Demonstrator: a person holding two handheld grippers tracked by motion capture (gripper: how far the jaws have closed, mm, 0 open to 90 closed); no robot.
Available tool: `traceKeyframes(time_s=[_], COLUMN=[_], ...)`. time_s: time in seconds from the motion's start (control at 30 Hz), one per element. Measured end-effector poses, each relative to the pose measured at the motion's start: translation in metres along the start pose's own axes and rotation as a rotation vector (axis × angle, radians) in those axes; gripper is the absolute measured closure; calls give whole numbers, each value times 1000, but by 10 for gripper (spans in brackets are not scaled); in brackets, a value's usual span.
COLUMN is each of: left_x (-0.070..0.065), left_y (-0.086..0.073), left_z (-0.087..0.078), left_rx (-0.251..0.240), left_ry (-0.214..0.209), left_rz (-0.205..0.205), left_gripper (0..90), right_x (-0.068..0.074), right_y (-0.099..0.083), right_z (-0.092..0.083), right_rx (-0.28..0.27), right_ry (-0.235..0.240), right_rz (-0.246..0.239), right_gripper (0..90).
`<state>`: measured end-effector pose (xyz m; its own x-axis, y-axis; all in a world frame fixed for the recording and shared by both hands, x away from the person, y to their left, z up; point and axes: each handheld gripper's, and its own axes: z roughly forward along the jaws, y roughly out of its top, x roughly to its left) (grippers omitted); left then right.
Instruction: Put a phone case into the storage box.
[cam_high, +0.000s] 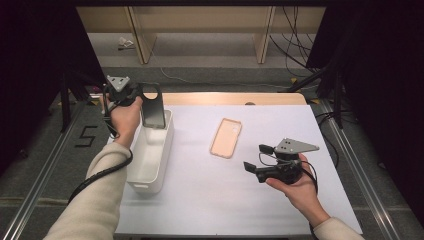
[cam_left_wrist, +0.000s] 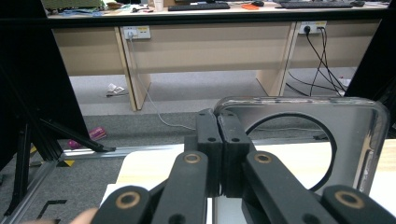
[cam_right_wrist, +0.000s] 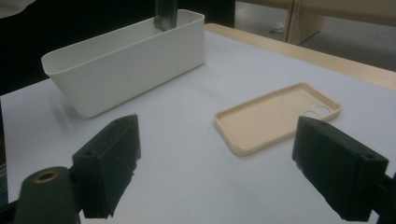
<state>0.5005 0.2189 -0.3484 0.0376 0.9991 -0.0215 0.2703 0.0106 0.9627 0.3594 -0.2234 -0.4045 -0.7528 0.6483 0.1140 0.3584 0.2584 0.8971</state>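
High view: left gripper (cam_high: 148, 98) clamps a dark phone case (cam_high: 153, 111) above the white bin (cam_high: 150, 165); right gripper (cam_high: 257, 159), jaws wide, sits right of the bin.

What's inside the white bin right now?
The white bin holds the lower end of a dark phone case, gripped upright by the left gripper. The rest of its visible interior looks bare; the case's bottom edge is hidden.

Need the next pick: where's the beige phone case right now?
In the high view the beige phone case lies open side up mid-table, between the white bin and the open right claw.
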Motion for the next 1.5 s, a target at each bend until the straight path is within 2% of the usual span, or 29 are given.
traceKeyframes(time_s=[0.63,1.5], left_x=[1,3], left_y=[-5,-12], left_z=[9,15], left_rx=[24,47], left_ry=[0,4], left_rz=[-6,-14], left_gripper=[886,885], right_x=[-4,-11], right_y=[-1,-7], right_z=[-3,-17], right_rx=[-5,-1], right_ry=[-4,-20], right_rz=[-7,-9], right_gripper=[161,161])
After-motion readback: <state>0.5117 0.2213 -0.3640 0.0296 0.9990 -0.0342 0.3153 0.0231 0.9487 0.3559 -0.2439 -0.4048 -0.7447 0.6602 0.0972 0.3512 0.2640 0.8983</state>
